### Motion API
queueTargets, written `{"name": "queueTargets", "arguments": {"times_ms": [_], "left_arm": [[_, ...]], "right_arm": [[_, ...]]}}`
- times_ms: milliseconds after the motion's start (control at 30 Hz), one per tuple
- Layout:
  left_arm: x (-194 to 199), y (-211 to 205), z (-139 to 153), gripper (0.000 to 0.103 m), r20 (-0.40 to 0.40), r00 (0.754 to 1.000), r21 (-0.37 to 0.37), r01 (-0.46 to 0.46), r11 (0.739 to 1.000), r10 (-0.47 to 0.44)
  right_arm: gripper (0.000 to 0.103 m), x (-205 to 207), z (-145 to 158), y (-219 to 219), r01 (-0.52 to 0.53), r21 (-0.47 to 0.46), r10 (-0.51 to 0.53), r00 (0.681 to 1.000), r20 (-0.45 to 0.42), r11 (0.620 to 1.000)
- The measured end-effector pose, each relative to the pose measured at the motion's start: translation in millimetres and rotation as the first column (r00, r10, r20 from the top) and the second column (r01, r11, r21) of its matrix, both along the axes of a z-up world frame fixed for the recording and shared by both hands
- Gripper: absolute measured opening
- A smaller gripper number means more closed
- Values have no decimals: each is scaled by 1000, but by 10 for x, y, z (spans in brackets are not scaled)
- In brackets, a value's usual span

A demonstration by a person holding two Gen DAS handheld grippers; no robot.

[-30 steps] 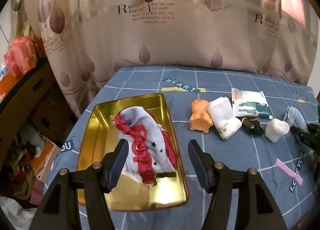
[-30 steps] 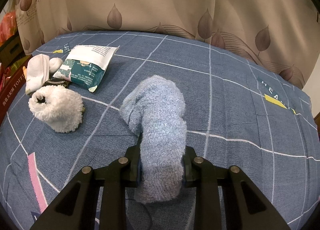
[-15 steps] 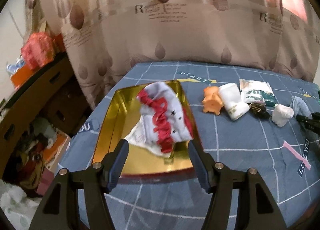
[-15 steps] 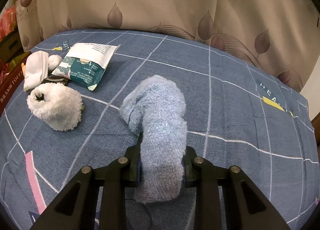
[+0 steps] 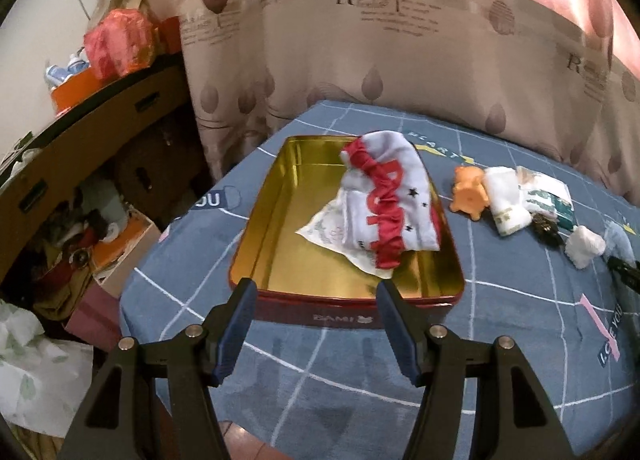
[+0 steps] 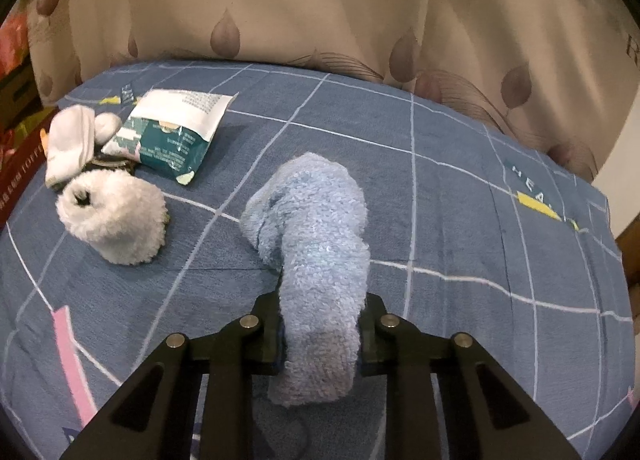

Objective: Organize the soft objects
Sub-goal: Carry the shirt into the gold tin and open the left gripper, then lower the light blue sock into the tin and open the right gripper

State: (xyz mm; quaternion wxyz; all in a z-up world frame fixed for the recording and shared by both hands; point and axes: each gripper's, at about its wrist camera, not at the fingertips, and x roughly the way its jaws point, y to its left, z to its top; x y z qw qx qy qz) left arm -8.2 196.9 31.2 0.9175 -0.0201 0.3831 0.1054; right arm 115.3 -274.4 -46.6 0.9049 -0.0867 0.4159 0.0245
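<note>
While fluffy and bent, blue sock (image 6: pixel 316 244) pinched in right jaws, left jaws spread, empty.

- Left tongs (image 5: pixel 313 306): jaws apart, nothing between them, angled downward.
- Right tongs (image 6: pixel 320 334): jaws pressed on a blue sock (image 6: pixel 316 244), angled downward.

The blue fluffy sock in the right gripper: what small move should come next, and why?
Probably lift it a little off the bedspread. The right gripper is shut on the blue fluffy sock, whose far end lies on the cloth. The gold tin holds only a red and white garment, so there is room.
</note>
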Motion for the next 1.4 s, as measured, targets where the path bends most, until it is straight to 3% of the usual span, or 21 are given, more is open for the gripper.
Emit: {"name": "queueTargets", "arguments": {"times_ms": [200, 400, 700, 967, 1167, 1400], "left_arm": [[-9, 76, 10, 63, 9, 1000, -19, -16, 1000, 16], [0, 87, 3, 63, 3, 1000, -28, -16, 999, 17], [4, 163, -3, 63, -3, 999, -46, -40, 998, 40], [0, 222, -5, 63, -4, 998, -52, -65, 997, 65], [-8, 229, 3, 63, 2, 997, -39, -74, 996, 75], [-20, 256, 12, 63, 8, 996, -44, -84, 995, 85]], "right_arm": [[20, -113, 138, -15, 31, 62, -31, 1000, 6, 998], [20, -237, 478, 106, -5, 90, 0, 998, 58, 996], [20, -300, 752, 899, -161, 145, 151, 985, 78, 976], [20, -363, 706, 1958, -348, 186, 344, 937, 56, 919], [20, -484, 605, 2730, -466, 186, 469, 883, 33, 865], [20, -586, 527, 3248, -548, 157, 553, 833, 14, 821]]}}
